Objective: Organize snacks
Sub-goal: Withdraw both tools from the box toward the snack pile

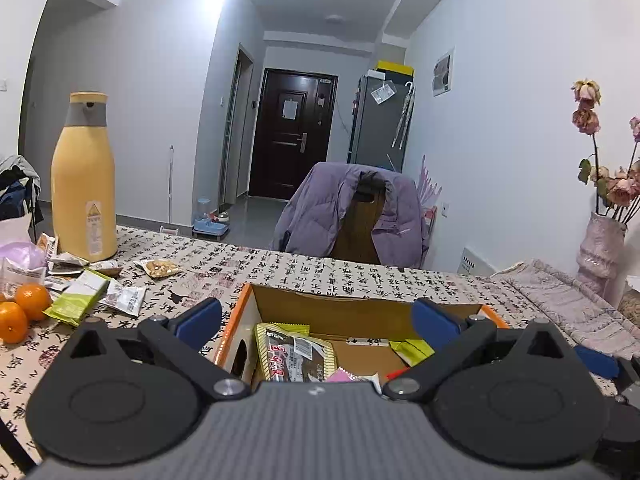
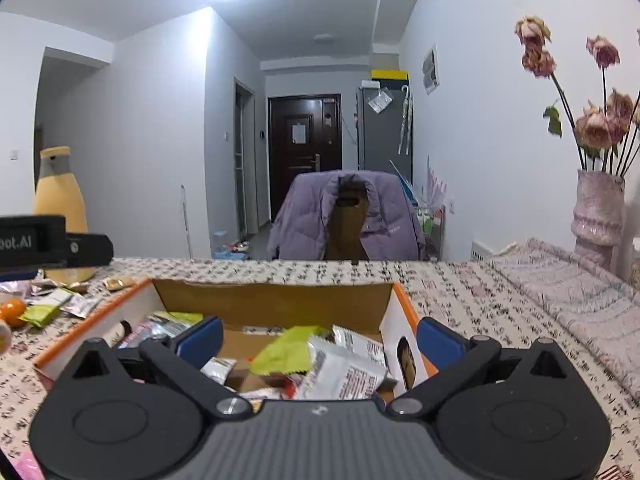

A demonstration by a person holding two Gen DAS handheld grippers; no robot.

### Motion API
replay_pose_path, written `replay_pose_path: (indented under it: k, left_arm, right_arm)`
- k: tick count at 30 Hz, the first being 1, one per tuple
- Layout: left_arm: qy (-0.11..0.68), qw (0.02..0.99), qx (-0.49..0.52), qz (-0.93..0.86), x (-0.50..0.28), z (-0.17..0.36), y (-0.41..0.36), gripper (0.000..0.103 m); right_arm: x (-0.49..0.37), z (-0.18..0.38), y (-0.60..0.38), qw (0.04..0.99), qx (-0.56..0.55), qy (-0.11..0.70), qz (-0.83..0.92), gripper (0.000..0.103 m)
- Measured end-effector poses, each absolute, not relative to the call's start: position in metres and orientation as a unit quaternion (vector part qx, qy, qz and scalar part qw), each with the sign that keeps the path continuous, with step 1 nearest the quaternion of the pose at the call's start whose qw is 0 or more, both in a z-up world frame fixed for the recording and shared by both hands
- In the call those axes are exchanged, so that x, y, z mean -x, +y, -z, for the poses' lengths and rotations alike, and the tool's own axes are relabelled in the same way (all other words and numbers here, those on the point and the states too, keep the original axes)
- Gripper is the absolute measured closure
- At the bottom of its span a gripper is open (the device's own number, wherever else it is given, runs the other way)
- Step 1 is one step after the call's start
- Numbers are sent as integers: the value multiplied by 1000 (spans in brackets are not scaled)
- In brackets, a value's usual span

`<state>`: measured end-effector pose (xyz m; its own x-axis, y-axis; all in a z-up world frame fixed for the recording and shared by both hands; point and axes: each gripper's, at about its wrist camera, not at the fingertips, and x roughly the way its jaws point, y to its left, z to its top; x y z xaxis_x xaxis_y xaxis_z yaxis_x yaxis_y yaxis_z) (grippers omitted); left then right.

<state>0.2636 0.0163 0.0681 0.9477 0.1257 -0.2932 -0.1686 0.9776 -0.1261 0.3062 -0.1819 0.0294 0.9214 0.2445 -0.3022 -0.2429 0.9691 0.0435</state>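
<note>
An open cardboard box (image 1: 320, 308) with orange edges sits on the table and holds several snack packets. My left gripper (image 1: 318, 322) hovers wide open over its near side, nothing between the blue pads; a brown packet (image 1: 296, 358) lies below. In the right wrist view the same box (image 2: 276, 300) is seen, and my right gripper (image 2: 320, 338) is open above a green packet (image 2: 286, 354) and a white packet (image 2: 346, 372). Loose snack packets (image 1: 80, 300) lie on the table to the left.
A tall yellow thermos (image 1: 84, 184) and two oranges (image 1: 22, 310) stand at the left. A pink vase of dried roses (image 2: 598, 208) and a folded cloth (image 2: 568, 280) are at the right. A chair with a purple jacket (image 1: 352, 212) is across the table.
</note>
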Motion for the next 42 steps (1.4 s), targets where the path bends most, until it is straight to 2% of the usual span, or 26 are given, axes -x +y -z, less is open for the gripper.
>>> replay_pose_path:
  k: [10, 27, 42]
  left_arm:
    - [148, 984, 63, -76, -215, -66, 17, 0]
    - [213, 973, 29, -84, -144, -1, 39, 0]
    - [239, 968, 25, -68, -147, 16, 64, 0]
  right_arm:
    - [-261, -33, -186, 975, 1, 175, -134, 0]
    - [-195, 5, -185, 960, -4, 222, -168, 0]
    - [-185, 18, -175, 949, -12, 267, -168, 0]
